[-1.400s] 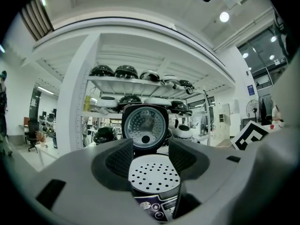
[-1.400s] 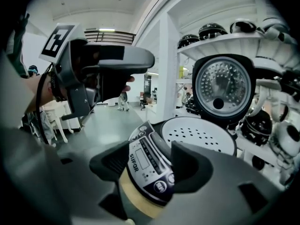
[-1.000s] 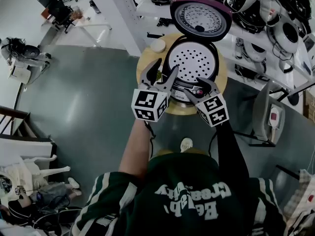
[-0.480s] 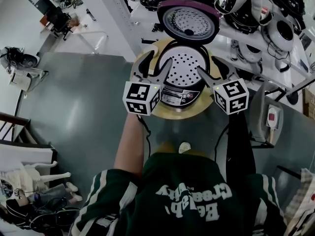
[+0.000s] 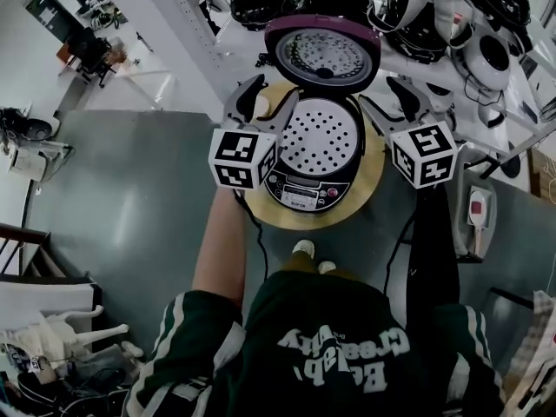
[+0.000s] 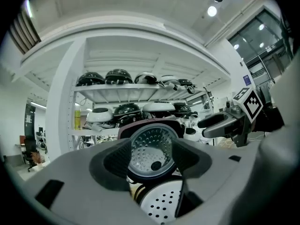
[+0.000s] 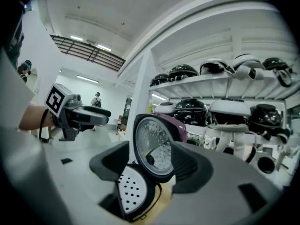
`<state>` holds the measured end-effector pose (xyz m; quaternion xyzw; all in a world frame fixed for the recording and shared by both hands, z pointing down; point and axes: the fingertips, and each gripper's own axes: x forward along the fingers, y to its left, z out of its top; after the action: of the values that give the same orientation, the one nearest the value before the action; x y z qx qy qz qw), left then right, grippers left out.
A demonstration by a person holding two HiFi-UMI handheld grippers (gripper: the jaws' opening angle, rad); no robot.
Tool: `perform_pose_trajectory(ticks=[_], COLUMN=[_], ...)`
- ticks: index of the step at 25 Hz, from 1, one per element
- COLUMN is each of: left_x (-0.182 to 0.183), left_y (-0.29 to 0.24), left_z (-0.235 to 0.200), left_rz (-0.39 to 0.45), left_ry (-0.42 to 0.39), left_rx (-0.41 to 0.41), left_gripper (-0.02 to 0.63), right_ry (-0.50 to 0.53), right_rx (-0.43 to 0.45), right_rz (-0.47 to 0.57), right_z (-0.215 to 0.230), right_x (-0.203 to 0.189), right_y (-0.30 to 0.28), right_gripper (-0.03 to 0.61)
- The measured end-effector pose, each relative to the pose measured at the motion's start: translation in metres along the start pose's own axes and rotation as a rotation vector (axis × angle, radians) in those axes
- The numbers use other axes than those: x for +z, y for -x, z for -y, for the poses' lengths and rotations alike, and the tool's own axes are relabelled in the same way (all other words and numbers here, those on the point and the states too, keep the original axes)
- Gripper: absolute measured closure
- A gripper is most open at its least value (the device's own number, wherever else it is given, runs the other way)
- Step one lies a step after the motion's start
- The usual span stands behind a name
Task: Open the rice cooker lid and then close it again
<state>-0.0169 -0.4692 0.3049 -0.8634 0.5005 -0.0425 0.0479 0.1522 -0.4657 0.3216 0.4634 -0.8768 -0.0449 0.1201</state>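
Grey floor (image 5: 130, 198) fills most of the head view. White shelf rack (image 6: 136, 89) beyond the far edge of the surface is packed w/ black and white cookers; rack is cut off at top and right, and no label on it can be read.

Person's green sweater (image 5: 339, 346) has white lettering, upside down from here, can't be read for sure.

Round wooden surface (image 5: 375, 174): rice cooker (image 5: 343, 159) sits approx at its middle. Lid (image 5: 323, 55) stands open, hinged on the far-edge side, purple rim, its dotted inner face turned to the camera. Perforated white plate (image 5: 320, 135) covers the pot mouth, so what's under it is hidden.

left tongs (image 5: 261, 102) are over the left edge of the surface, just beside the cooker. Jaws spread and have just been opening wider. Nothing pinched: in the left gripper view the lid only shows through the gap, well beyond the pads.

right tongs (image 5: 391, 101) are over the far-right edge, jaws spread too, empty. In the right gripper view the lid shows edge-on through the gap, not touched.

Each carries a marker cube, left (image 5: 241, 158) and right (image 5: 424, 155): black-and-white square codes, no words.

Control panel (image 5: 302, 194) faces the near edge: small display, red button, print too small to read.
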Motion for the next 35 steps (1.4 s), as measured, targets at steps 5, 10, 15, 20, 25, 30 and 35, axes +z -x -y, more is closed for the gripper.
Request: perform_pose_trajectory(ticks=[5, 10, 15, 20, 25, 30, 35], left_x=[0.003, 0.007, 0.002, 0.006, 0.013, 0.014, 0.012], left_y=[-0.041, -0.078, -0.109, -0.13, -0.145, -0.15, -0.141], left_z=[-0.033, -0.064, -0.082, -0.082, -0.075, -0.069, -0.068], left_rz=[0.001, 0.01, -0.004, 0.005, 0.012, 0.015, 0.013], left_ry=[-0.002, -0.008, -0.006, 0.0, 0.006, 0.001, 0.027], left_rx=[-0.024, -0.045, -0.084, -0.151, -0.223, -0.252, -0.27], left_gripper=[0.331, 0.321, 0.291, 0.27, 0.255, 0.242, 0.242], right_ry=[0.02, 0.031, 0.023, 0.017, 0.029, 0.014, 0.006], right_rx=[-0.043, -0.087, -0.115, -0.13, -0.081, -0.084, -0.094], right_rz=[-0.008, -0.013, -0.024, -0.039, -0.095, -0.098, -0.099], right_z=[0.024, 0.044, 0.058, 0.07, 0.067, 0.066, 0.061], right_x=[0.007, 0.017, 0.021, 0.023, 0.019, 0.02, 0.018], right_y=[-0.03, -0.057, -0.078, -0.088, -0.102, -0.102, -0.098], right_gripper=[0.285, 0.273, 0.264, 0.242, 0.229, 0.232, 0.227])
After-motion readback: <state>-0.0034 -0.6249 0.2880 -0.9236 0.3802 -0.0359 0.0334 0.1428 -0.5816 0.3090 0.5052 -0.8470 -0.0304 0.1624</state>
